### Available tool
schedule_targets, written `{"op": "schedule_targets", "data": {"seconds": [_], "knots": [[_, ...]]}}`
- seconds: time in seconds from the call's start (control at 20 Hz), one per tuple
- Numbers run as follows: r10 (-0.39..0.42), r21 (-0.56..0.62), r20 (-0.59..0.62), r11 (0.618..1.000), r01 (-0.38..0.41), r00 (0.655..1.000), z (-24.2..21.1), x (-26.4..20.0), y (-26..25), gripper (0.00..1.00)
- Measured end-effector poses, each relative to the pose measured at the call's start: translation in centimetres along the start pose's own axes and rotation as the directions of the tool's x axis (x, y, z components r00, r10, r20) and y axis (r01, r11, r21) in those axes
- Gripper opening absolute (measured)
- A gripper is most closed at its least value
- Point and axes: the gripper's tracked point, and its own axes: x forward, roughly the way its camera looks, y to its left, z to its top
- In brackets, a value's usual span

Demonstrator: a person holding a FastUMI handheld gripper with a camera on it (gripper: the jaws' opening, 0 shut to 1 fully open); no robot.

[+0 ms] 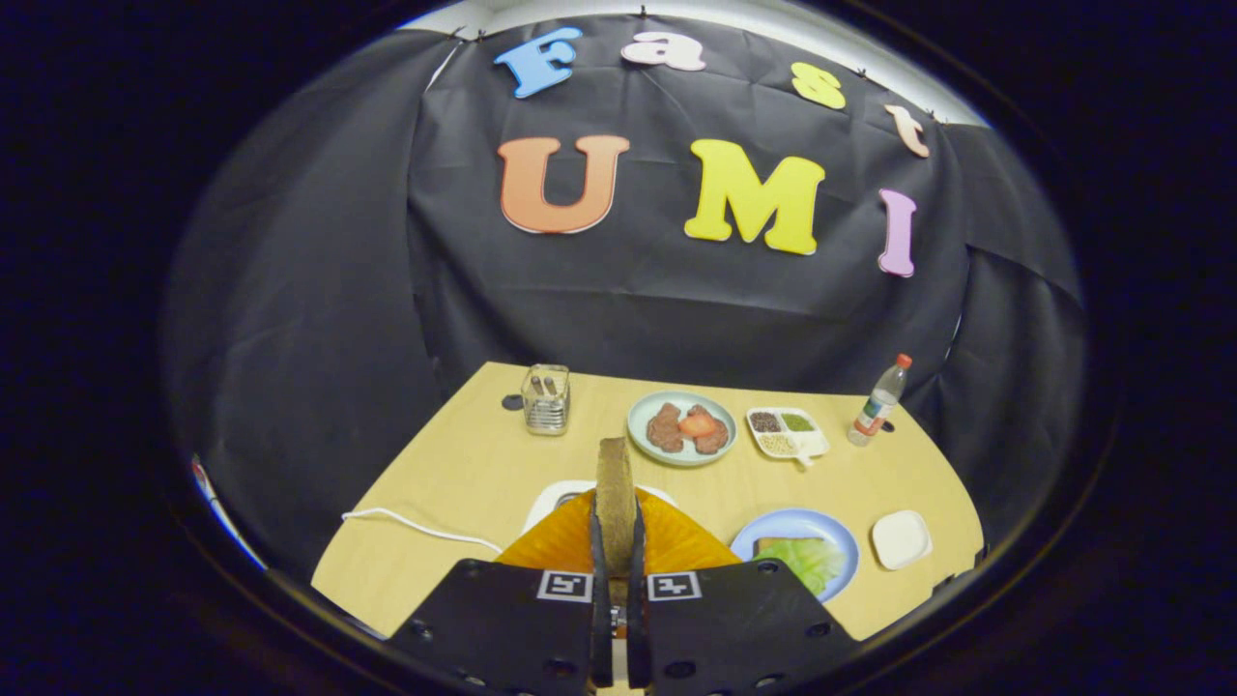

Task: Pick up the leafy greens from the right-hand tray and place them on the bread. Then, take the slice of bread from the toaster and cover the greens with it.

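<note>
While the gripper hangs above the wooden table, its two fingers squeeze a brown slice of bread that stands up on its thin edge between them. Both fingers press on the slice, one on each flat side, so the claw is clenched on it. Right under the slice sits the toaster, which looks orange with a white top, and a white cord runs from it across the table toward the left. Just to the right of the fingers is a blue plate. On that plate lies another piece of bread, and the leafy greens are lying on top of it. Beside the blue plate, farther right, is a small white tray. Beyond the fingers, farther back on the table, is a pale green plate with brown pieces of meat and a red bit of tomato on it. Next to it on the right is a white dish with three little parts, each holding something small and grainy. A bottle with a red cap stands near the back right corner. A clear glass holder stands at the back left.
</note>
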Motion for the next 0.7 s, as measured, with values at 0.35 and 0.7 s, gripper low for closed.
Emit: {"op": "schedule_targets", "data": {"seconds": [0.35, 0.7], "knots": [[-0.041, 0.043, 0.099, 0.998, 0.037, 0.994, 5.4, -2.6, -4.8, 0.06], [-0.155, 0.122, -0.03, 0.98, 0.157, 0.988, -2.4, 3.2, -14.1, 0.06]]}}
